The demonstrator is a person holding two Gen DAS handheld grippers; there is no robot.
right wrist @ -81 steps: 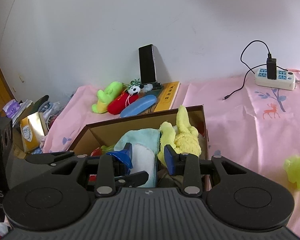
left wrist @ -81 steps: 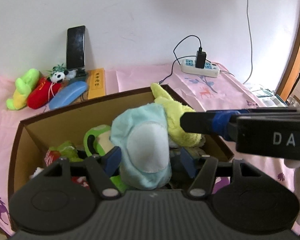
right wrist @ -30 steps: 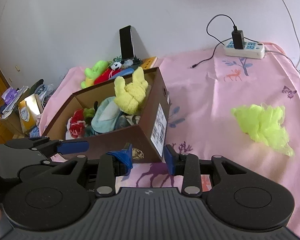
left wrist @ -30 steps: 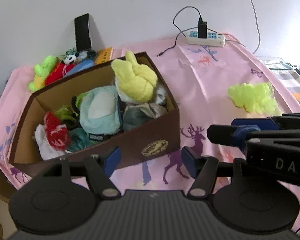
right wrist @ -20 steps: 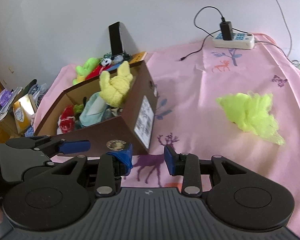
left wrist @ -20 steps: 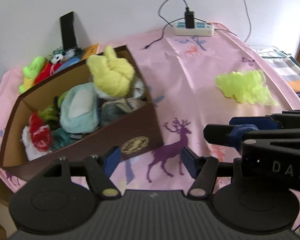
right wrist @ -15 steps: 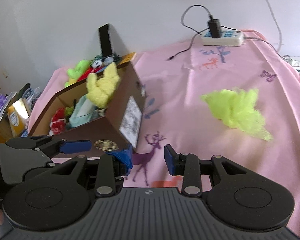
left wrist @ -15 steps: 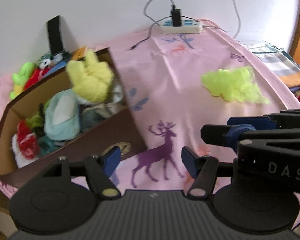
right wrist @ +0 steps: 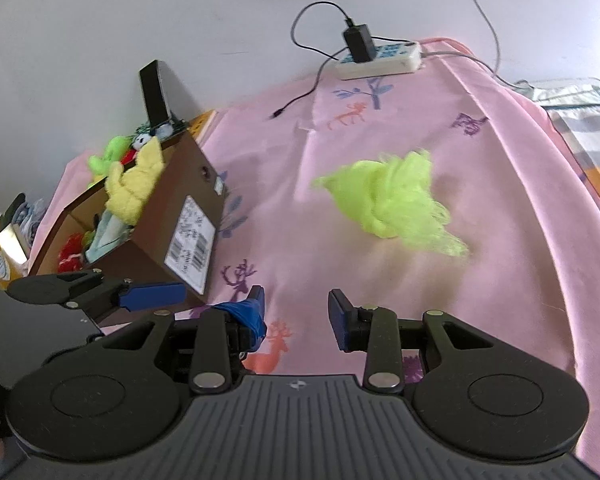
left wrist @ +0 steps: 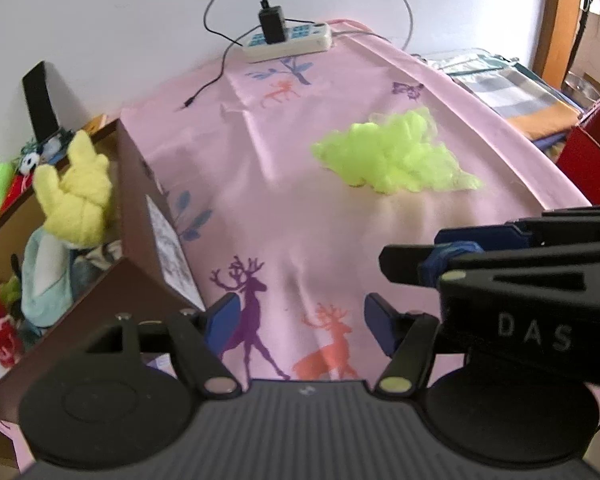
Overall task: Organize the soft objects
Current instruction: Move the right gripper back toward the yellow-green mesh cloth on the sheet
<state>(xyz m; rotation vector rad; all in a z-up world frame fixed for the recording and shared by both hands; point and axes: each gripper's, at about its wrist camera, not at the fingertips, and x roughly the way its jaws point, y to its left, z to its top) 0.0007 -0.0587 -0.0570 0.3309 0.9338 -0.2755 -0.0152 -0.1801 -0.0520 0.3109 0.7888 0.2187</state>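
The neon-green fluffy piece (right wrist: 392, 204) lies alone on the pink cloth (right wrist: 500, 200), far and slightly right of both grippers, well apart from the brown box (right wrist: 180, 208) at the left. Judge it light, limp and compressible: it will flatten under the pads and trail loose fringe. Take hold at the thick bunched middle, not the thin wispy tail at its near right, which would likely slip out or drag.

The right gripper (right wrist: 296, 312) points toward it with fingers apart and nothing between them. A scrap of blue material hangs at its left finger (right wrist: 252, 312). The left gripper (left wrist: 300, 320) has its fingers wide apart, opening a little further, and is likewise empty.

The cloth is soft and wrinkled, printed with deer and branches; expect it to bunch if the pads dig in. The box already holds several plush items, with a yellow plush (left wrist: 76, 192) rising above its rim. At the far edge, a power strip (right wrist: 380, 60) with a plugged charger and trailing cable rests against the white wall. A dark phone (right wrist: 154, 92) stands propped behind the box.
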